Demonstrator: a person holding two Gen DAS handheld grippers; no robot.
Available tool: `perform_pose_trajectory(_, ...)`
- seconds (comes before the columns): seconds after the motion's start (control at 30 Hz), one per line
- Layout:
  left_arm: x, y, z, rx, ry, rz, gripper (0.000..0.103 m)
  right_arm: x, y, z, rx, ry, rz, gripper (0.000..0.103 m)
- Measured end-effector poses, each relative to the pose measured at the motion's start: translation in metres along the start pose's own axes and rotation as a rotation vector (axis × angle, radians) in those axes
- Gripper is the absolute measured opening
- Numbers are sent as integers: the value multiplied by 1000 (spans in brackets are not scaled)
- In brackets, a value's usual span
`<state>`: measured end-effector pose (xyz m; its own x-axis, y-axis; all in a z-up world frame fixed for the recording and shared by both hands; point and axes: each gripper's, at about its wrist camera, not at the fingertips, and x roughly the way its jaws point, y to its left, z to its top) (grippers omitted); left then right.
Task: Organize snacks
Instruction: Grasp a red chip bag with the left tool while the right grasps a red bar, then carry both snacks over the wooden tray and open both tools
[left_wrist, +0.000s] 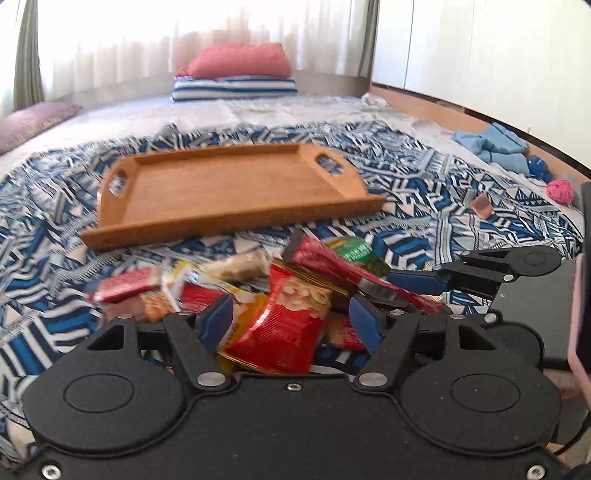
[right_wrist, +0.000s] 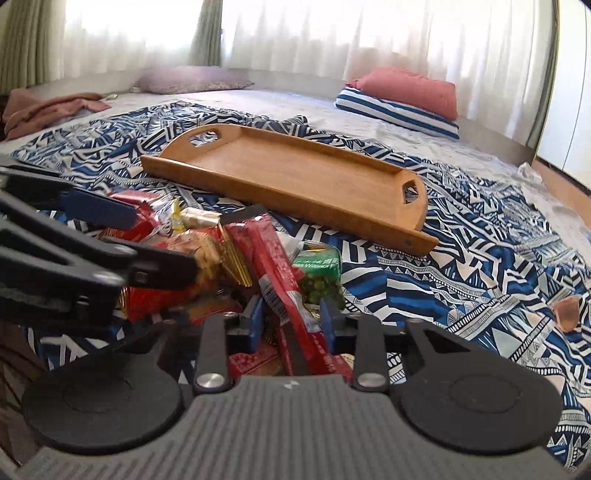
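Sorting has not begun: the wooden tray (left_wrist: 221, 192) lies bare on the bed, beyond the heap of snacks (left_wrist: 258, 291) on the patterned bedspread (left_wrist: 461, 229). The left tool (left_wrist: 291, 325) straddles a red nut packet (left_wrist: 291, 317), fingers spread on either side and not yet pressing it; whether the pads touch the film cannot be told. The right tool (right_wrist: 291, 321) is likewise parted, flanking a long red bar wrapper (right_wrist: 284, 280), with a green pea packet (right_wrist: 321, 273) just beside its right finger.

Likely faults, as a judgement: the wrappers are glossy, crinkled foil and film, overlapping loosely, so closing fingers may pinch two packets at once or slide off a puffed face. The slim bar could pivot and droop if gripped near one end. Both tools work close together over one heap and may collide. The soft, rumpled bedspread gives little backing, and the smooth, low-rimmed tray could tilt on it.
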<state>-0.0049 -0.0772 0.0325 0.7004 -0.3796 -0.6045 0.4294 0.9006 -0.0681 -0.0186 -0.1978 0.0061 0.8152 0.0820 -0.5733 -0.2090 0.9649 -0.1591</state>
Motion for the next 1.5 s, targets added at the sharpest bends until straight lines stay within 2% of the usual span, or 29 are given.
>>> perform_pose_trajectory(0.13,16,6,-3,-40,55,-12,57,-4,2,0,15,-7,-4,32)
perform_pose_trajectory(0.17,18,9,-3,-55,60,-15,48,-4,1,0,23,-7,-3,30)
perform_pose_trajectory(0.2,20,12,-2,-70,76,-13,43,-5,1,0,30,-9,-6,29)
perform_pose_trajectory(0.3,19,20,1,-124,85,-30,41,-8,-2,3,82,-15,10,23)
perform_pose_trajectory(0.4,16,26,4,-160,82,-36,39,-10,-2,7,109,-26,10,22)
perform_pose_trajectory(0.6,0,32,20,-177,27,-19,39,-15,-5,20,169,-42,-9,21)
perform_pose_trajectory(0.8,3,53,53,-203,6,11,39,-14,-18,43,230,-53,-25,21)
perform_pose_trajectory(0.97,18,80,89,-216,-7,55,39,0,-43,73,306,-46,-25,21)
perform_pose_trajectory(1.1,37,106,116,-245,-3,88,39,19,-68,101,359,-43,-27,21)
perform_pose_trajectory(1.27,69,141,138,-341,28,109,39,61,-100,129,466,7,-11,21)
perform_pose_trajectory(1.5,121,177,150,-407,85,174,39,122,-130,141,564,90,-20,21)
